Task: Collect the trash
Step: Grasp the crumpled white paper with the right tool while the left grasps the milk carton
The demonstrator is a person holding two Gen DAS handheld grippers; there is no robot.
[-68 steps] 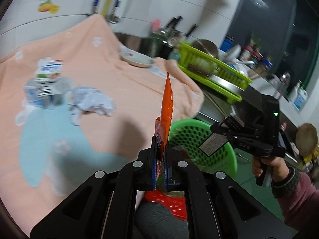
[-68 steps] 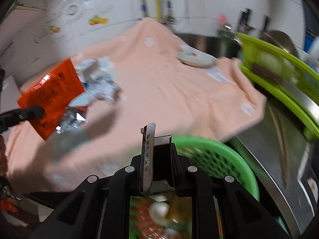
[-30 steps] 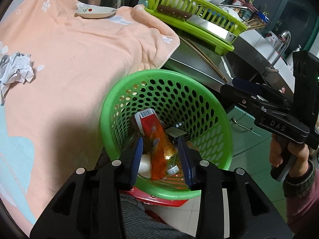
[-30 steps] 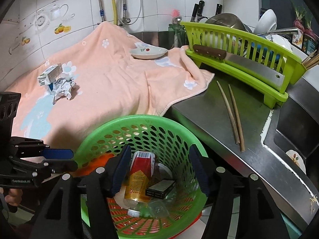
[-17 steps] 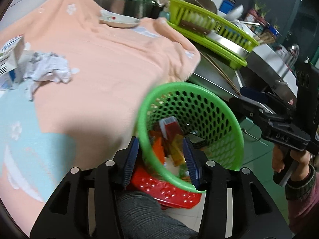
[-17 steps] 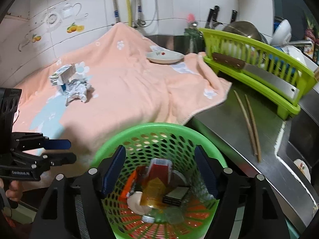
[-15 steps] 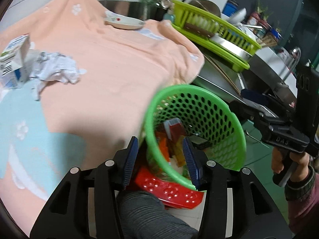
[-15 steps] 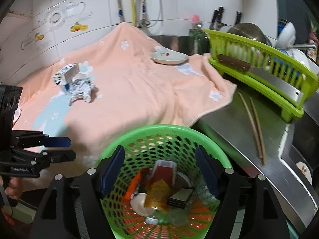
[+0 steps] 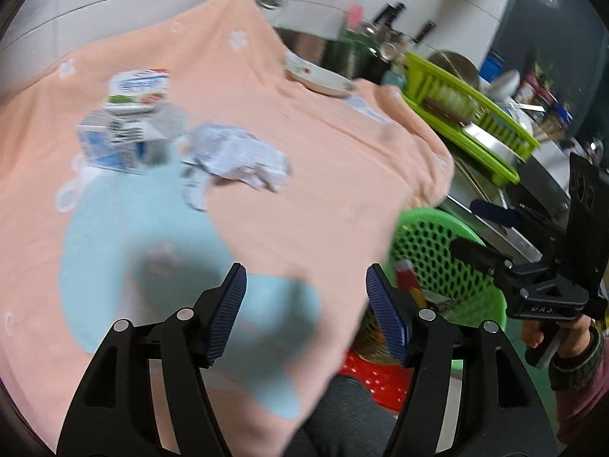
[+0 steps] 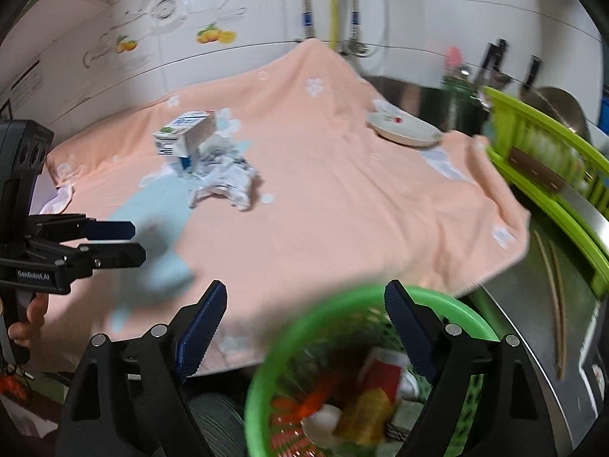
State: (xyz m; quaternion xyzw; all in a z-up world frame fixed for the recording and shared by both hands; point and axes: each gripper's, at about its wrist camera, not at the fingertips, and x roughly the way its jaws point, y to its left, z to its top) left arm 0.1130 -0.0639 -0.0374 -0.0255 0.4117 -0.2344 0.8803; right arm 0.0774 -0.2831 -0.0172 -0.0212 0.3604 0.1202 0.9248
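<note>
Both the left claw (image 9: 306, 304) and right claw (image 10: 304, 323) angle downward, empty, jaws opening wide.

On the towel (image 10: 342, 205), carton (image 10: 186, 139) sits far-left, crumpled paper (image 10: 224, 179) touching its near side; plate (image 10: 403, 129) far-right. Basket (image 10: 262, 373) below the towel's near edge, wrappers (image 10: 365, 411) inside. Dish rack (image 10: 548, 175) right of the towel.

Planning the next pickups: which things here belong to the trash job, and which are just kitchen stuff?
Job:
- milk carton on the towel
- crumpled paper beside it
- green basket, already holding trash

Just lying about:
- peach towel
- plate
- chopsticks
- green dish rack
</note>
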